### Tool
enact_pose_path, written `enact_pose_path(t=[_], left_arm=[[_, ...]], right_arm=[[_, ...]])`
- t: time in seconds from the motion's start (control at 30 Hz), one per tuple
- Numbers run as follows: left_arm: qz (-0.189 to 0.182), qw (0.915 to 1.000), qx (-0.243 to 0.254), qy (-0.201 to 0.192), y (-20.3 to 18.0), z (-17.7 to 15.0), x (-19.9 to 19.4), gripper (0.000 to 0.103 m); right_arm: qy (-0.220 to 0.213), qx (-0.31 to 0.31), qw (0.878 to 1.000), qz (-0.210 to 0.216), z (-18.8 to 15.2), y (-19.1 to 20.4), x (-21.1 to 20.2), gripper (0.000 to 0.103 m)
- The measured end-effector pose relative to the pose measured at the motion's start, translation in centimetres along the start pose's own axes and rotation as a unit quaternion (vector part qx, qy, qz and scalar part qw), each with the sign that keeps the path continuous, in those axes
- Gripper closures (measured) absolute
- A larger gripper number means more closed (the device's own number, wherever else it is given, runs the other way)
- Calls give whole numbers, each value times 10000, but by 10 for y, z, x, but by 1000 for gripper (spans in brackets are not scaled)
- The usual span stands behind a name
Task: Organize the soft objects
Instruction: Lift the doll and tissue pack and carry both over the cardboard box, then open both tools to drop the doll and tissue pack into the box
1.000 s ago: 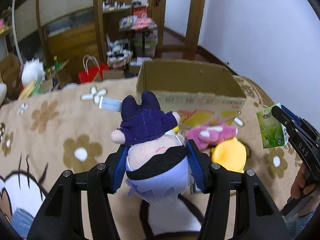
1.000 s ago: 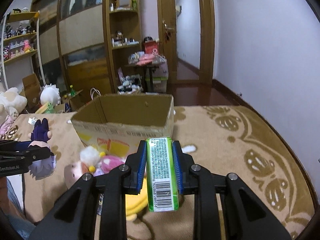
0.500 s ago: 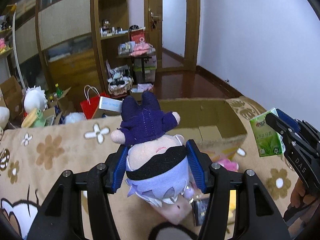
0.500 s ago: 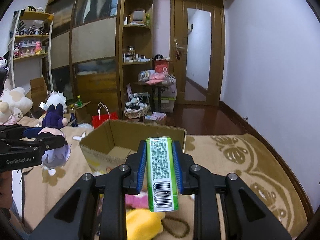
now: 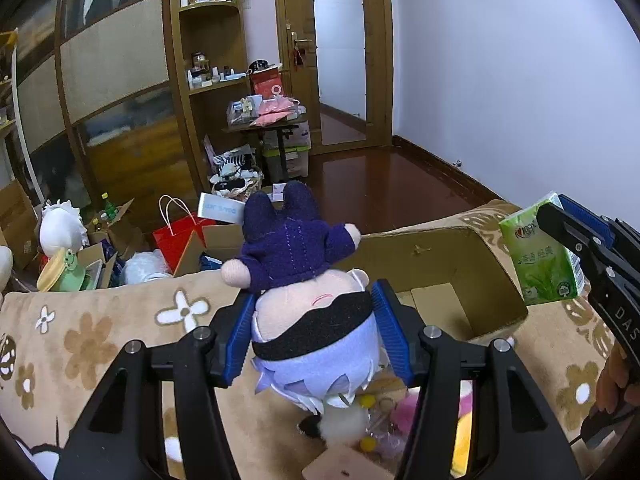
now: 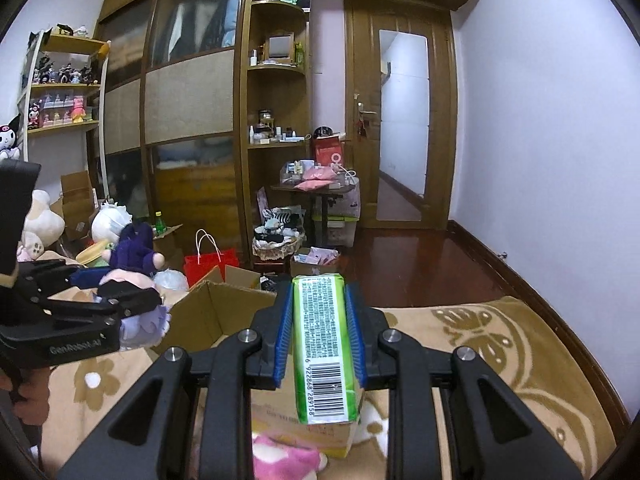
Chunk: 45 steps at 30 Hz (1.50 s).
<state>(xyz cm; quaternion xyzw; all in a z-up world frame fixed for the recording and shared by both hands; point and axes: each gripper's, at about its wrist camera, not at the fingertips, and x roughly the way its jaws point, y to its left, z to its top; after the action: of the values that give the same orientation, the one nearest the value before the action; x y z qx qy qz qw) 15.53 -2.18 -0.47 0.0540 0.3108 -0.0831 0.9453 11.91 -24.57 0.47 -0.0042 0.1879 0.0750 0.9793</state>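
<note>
My left gripper (image 5: 314,320) is shut on a plush doll (image 5: 308,288) with lilac hair, a black blindfold and a purple outfit, held upside down in the air just short of the open cardboard box (image 5: 492,256). My right gripper (image 6: 320,332) is shut on a green tissue pack (image 6: 322,344), held above the box's near wall (image 6: 224,312). The right gripper and its pack (image 5: 540,252) show at the right of the left wrist view. The left gripper with the doll (image 6: 136,276) shows at the left of the right wrist view.
A pink plush (image 6: 288,460) and a yellow soft toy (image 5: 460,444) lie on the flower-patterned blanket (image 5: 80,340) in front of the box. Beyond the bed edge stand a red bag (image 5: 176,236), boxes, a small table (image 6: 316,192), shelves and a door.
Both grippers have risen with their loads. The box now lies lower in both views and its inside shows. The doll and the tissue pack stay gripped.
</note>
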Motion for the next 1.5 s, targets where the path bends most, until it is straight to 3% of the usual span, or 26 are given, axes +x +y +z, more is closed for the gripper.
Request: enact_pose_path(t=[0.33, 0.6, 0.9, 1.03, 1.1, 1.2, 1.3, 1.33, 1.5], left_arm=[[-127, 9996, 23, 266, -5, -4, 42, 46], [-116, 9992, 9, 387, -7, -9, 56, 42], [-109, 9987, -75, 490, 2, -14, 61, 24], [-71, 9986, -54, 518, 1, -16, 58, 20], [-20, 9985, -20, 545, 1, -17, 57, 12], [51, 9985, -8, 549, 1, -19, 53, 9], [112, 9983, -27, 572, 1, -21, 46, 5], [129, 9982, -40, 581, 1, -22, 43, 5], [148, 9982, 10, 579, 1, -23, 26, 4]], right_arm=[[267, 306, 9983, 421, -12, -5, 42, 76], [476, 159, 9976, 478, -29, -1, 57, 76], [689, 353, 9955, 544, -35, -7, 63, 73], [620, 407, 9959, 526, -34, -8, 59, 49], [577, 452, 9960, 516, -32, -8, 56, 43], [554, 528, 9958, 498, -30, -9, 49, 30], [479, 694, 9953, 486, -27, -14, 39, 11], [429, 756, 9949, 506, -26, -15, 35, 0], [339, 903, 9941, 504, -20, -19, 13, 0]])
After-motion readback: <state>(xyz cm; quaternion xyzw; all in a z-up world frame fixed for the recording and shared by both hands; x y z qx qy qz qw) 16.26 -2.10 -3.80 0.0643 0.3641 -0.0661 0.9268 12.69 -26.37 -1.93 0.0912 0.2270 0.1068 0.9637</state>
